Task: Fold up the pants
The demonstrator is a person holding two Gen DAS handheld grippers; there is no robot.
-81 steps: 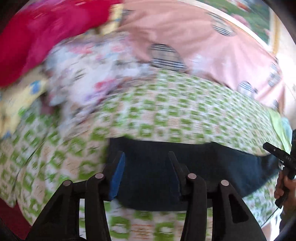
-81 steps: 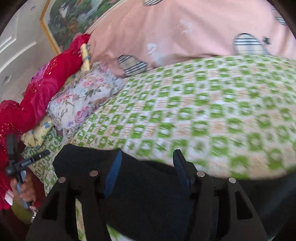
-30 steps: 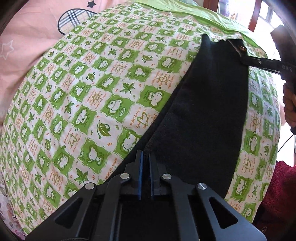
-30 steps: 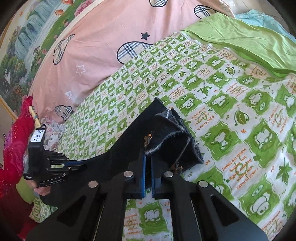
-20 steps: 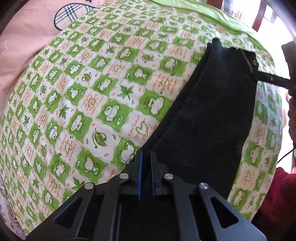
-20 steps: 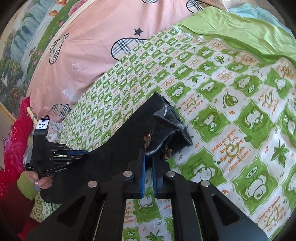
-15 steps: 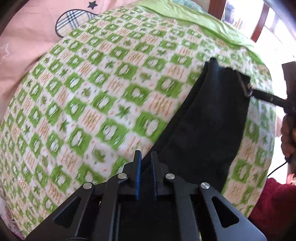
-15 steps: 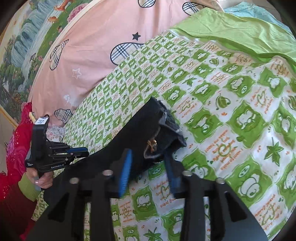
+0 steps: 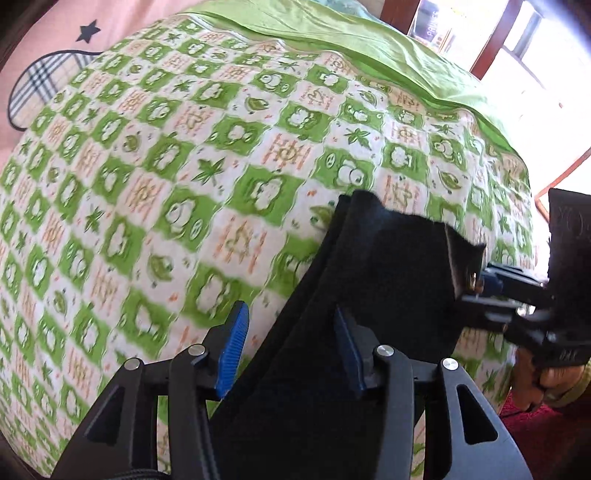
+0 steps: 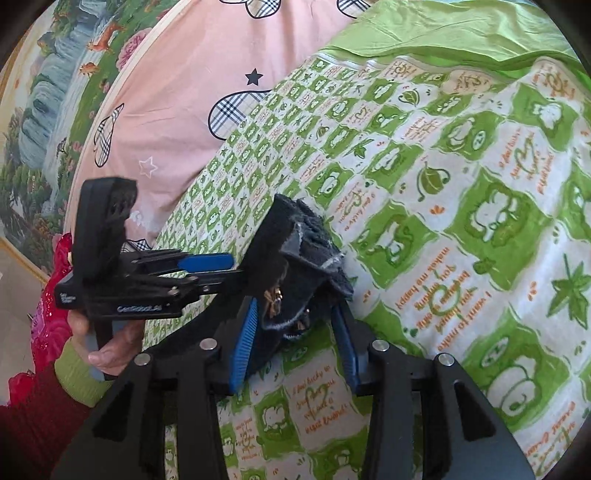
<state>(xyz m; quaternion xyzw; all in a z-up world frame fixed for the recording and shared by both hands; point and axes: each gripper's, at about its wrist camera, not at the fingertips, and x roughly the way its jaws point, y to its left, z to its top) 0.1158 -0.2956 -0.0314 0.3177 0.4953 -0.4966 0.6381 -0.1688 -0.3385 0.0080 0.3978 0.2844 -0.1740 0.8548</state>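
Black pants (image 9: pixel 373 295) lie in a long band on the green-and-white patterned bed sheet (image 9: pixel 166 192). Left claw (image 9: pixel 291 343) stands with its blue pads apart, the near end of the pants lying between and under them. Right claw (image 10: pixel 295 332), also spread wide, straddles the bunched far end with its brass button, gripping nothing.

Green-and-white checked bedsheet (image 9: pixel 192 155) with cartoon prints, plain lime-green blanket (image 10: pixel 461 33) along its far edge, pink quilt (image 10: pixel 207 66) with plaid shapes and stars, landscape painting (image 10: pixel 44 85) behind, window (image 9: pixel 524 40)
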